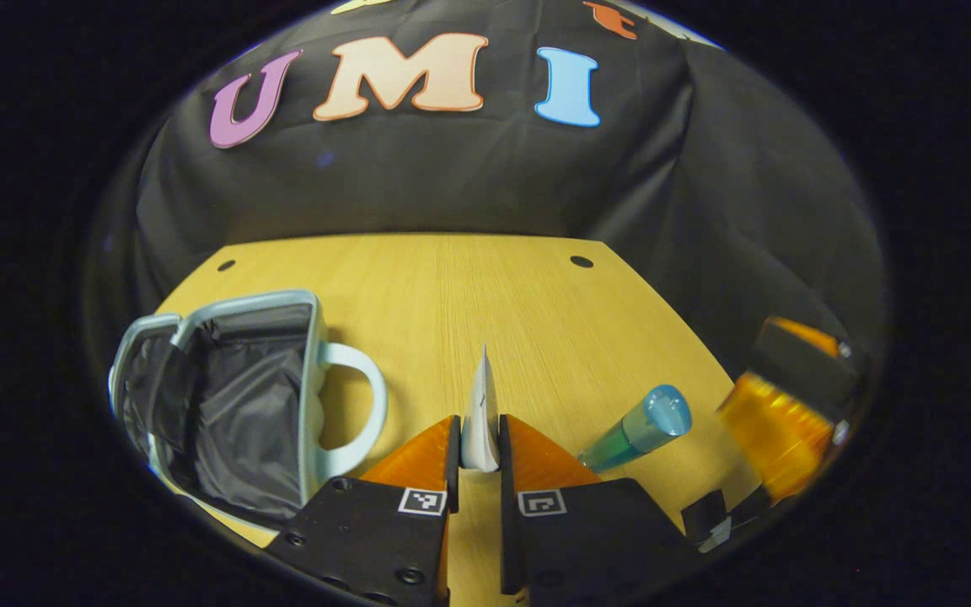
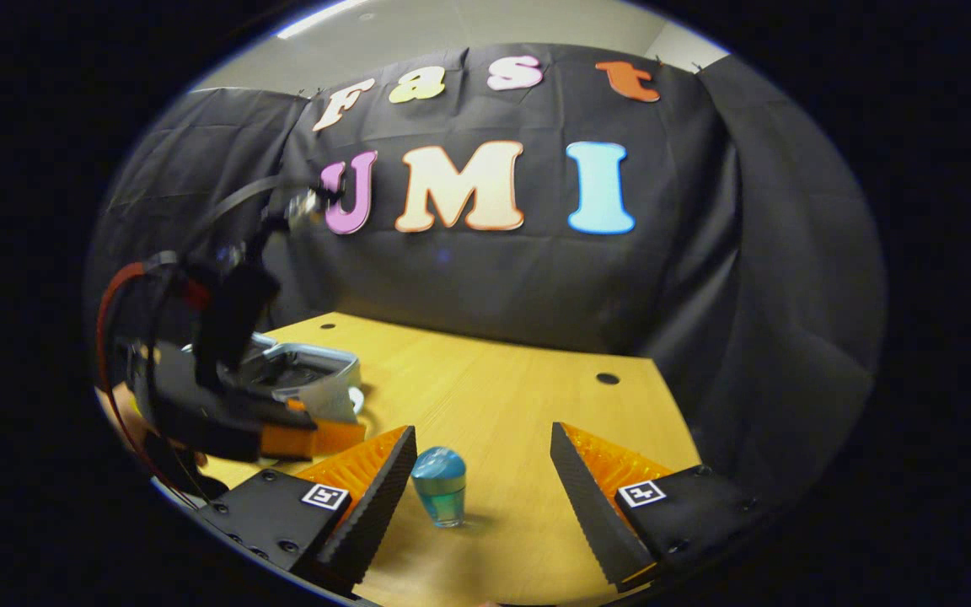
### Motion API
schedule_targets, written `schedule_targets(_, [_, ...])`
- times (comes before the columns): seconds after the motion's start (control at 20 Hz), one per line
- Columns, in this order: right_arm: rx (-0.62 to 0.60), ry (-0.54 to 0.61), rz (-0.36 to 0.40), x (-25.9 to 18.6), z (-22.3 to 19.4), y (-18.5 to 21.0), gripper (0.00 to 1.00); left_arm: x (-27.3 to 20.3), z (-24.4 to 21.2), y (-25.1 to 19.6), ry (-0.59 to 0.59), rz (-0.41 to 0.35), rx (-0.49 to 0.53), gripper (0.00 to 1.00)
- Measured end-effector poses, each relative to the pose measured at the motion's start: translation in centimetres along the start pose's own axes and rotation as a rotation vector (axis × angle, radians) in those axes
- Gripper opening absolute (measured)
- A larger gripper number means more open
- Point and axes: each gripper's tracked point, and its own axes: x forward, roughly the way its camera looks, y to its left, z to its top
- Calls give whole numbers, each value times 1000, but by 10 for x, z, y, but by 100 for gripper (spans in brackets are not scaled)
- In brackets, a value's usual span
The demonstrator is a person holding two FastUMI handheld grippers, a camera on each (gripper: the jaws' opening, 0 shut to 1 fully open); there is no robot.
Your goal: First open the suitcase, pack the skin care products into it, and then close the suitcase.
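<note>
Left gripper [image 1: 479, 447] pinching a white tube [image 1: 480, 413] between its 2 fingers, both pressing on the tube's lower end; tube upright along the finger line, its thin crimped edge pointing forward over the wooden table [image 1: 494, 295]. Open suitcase [image 1: 224, 405] to the left of those fingers in the left gripper view, pale blue shell, dark grey lining showing inside, its looped handle [image 1: 359, 405] turned toward the gripper and just beside the left finger. Blue bottle [image 1: 641, 430] on the table to the right of the fingers in the same view, rounded blue cap, greenish lower body, apart from the tube. Farther right, blurred, the right gripper [image 1: 789, 405]. In the right gripper view, right gripper [image 2: 481, 480] with its 2 fingers spread wide and nothing between the pads; blue bottle [image 2: 441, 486] standing on the table [image 2: 519, 388] in the gap, close to the left finger [image 2: 376, 497], well apart from the right finger [image 2: 591, 497], touching neither as far as can be told. Left gripper [image 2: 317, 434] at the left of that view with the white tube [image 2: 325, 403] at its tips, in front of the suitcase [image 2: 300, 367] rim, cables trailing above it.
</note>
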Motion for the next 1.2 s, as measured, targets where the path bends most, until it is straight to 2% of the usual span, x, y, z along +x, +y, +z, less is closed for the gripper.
schedule_targets(0.25, [5,70,45,21,-39,16,100,-38,33,13,-52,45,0,16])
schedule_targets(0.5, [4,167,68,41,-84,21,98,-70,37,44,-42,129,-7,16])
schedule_targets(0.6, [14,177,76,44,-88,21,90,-82,31,62,-29,174,-13,16])
schedule_targets(0.7, [-8,170,89,53,-90,26,72,-90,23,81,-16,205,-26,16])
schedule_targets(0.75, [-15,168,91,54,-87,27,55,-93,16,92,3,217,-37,16])
schedule_targets(0.85, [16,201,104,54,-88,32,48,-98,6,119,43,250,-59,16])
schedule_targets(1.05, [31,243,147,46,-65,65,48,-96,-11,173,113,295,-76,16])
schedule_targets(1.2, [42,230,183,41,-33,98,48,-84,-30,205,194,289,-111,16])
